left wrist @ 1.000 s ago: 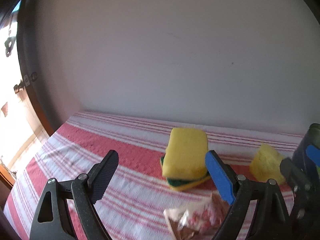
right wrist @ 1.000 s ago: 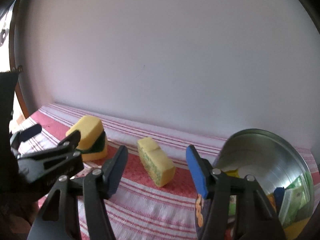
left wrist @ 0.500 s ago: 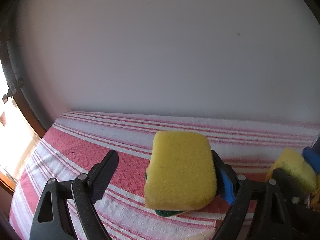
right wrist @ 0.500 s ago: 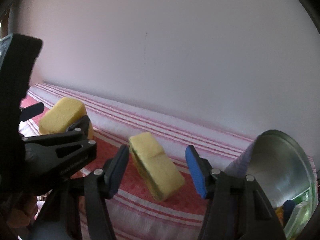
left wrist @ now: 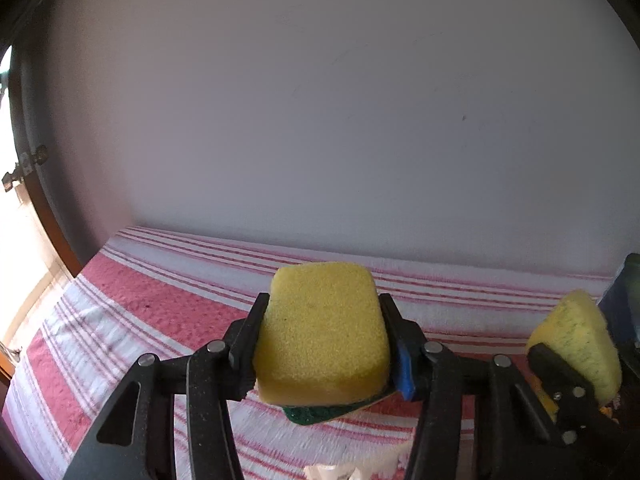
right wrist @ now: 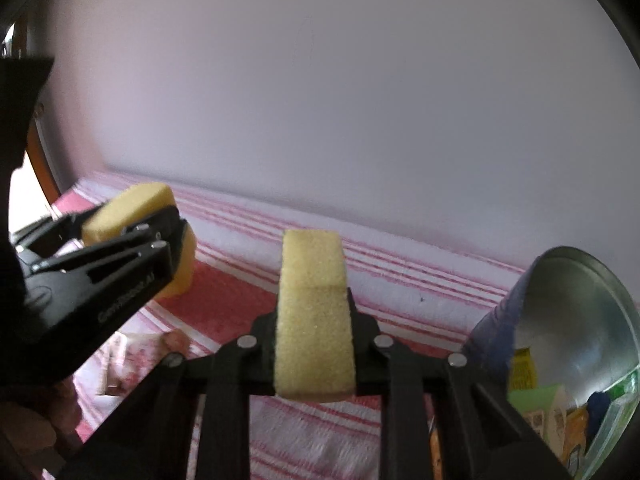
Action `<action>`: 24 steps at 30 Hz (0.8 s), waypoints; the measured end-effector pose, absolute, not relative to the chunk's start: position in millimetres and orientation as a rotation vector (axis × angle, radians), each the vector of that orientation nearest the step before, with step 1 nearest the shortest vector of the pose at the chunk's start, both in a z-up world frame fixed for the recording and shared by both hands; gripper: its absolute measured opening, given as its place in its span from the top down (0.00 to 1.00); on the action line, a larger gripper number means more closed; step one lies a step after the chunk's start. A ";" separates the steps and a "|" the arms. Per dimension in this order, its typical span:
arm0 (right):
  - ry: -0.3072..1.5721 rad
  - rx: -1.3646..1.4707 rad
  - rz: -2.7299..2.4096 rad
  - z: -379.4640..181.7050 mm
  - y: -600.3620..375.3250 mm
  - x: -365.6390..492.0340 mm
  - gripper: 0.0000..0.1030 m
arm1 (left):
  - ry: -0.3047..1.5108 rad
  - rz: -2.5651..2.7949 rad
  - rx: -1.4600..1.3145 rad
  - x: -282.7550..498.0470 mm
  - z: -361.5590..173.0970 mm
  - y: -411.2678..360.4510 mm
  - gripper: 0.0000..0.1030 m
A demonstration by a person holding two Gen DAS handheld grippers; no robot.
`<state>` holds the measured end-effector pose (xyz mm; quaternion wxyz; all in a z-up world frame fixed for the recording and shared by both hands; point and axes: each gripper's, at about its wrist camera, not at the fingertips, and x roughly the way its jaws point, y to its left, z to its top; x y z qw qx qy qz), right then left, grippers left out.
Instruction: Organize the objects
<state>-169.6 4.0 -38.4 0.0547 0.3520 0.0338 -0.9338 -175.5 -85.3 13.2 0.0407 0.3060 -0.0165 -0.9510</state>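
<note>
My left gripper [left wrist: 324, 340] is shut on a yellow sponge [left wrist: 322, 332], gripping it by its sides; a second sponge with a green scrub layer [left wrist: 320, 414] lies just beneath it. My right gripper [right wrist: 314, 320] is shut on another yellow sponge [right wrist: 314, 312], held on edge between the fingers. That sponge also shows at the right of the left wrist view [left wrist: 576, 344]. The left gripper with its sponge [right wrist: 132, 210] shows at the left of the right wrist view. Both work over a red and white striped cloth [left wrist: 160, 312].
A metal bowl [right wrist: 580, 312] with packets and small items inside stands at the right. A crumpled wrapper [right wrist: 132, 356] lies on the cloth below the left gripper. A plain white wall rises behind the table; a wooden door frame [left wrist: 44, 216] is at the left.
Both grippers moved forward and closed: the left onto the top yellow sponge, the right onto the sponge standing on edge. Both were open a second ago.
</note>
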 end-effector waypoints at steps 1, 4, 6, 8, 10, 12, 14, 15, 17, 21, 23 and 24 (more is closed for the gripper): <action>0.079 1.032 -2.849 -34.2 5.5 -162.5 0.79 | -0.056 -2.907 0.922 -170.7 15.3 -84.6 0.47; 0.020 0.971 -2.863 -28.9 3.9 -149.4 0.79 | -0.050 -2.901 0.903 -159.8 17.7 -86.3 0.46; 0.006 0.937 -2.865 -26.9 4.6 -135.9 0.78 | -0.054 -2.901 0.894 -151.6 17.5 -87.5 0.46; 0.001 0.905 -2.872 -24.8 8.9 -118.0 0.78 | -0.074 -2.901 0.876 -141.8 18.0 -85.2 0.46; -0.017 0.882 -2.871 -23.7 10.1 -105.8 0.78 | -0.078 -2.906 0.859 -128.7 17.9 -82.5 0.46; -0.026 0.871 -2.873 -24.1 10.6 -93.7 0.78 | -0.060 -2.907 0.865 -122.7 16.3 -86.2 0.46; -0.028 0.868 -2.875 -26.8 10.8 -84.1 0.78 | -0.049 -2.905 0.858 -114.5 17.5 -84.0 0.46; -0.026 0.867 -2.877 -28.1 10.3 -80.0 0.78 | -0.053 -2.904 0.848 -110.1 17.8 -83.0 0.46; -0.015 0.861 -2.883 -29.0 4.3 -78.1 0.78 | -0.067 -2.900 0.830 -111.8 13.7 -90.1 0.46; 0.000 0.848 -2.894 -29.4 3.5 -66.0 0.78 | -0.072 -2.897 0.806 -98.5 12.1 -89.3 0.46; 0.001 0.840 -2.899 -29.6 3.0 -60.8 0.78 | -0.071 -2.893 0.804 -90.2 13.3 -84.4 0.46; 0.003 0.839 -2.902 -29.9 2.7 -58.3 0.78 | -0.071 -2.893 0.803 -94.6 5.9 -97.0 0.46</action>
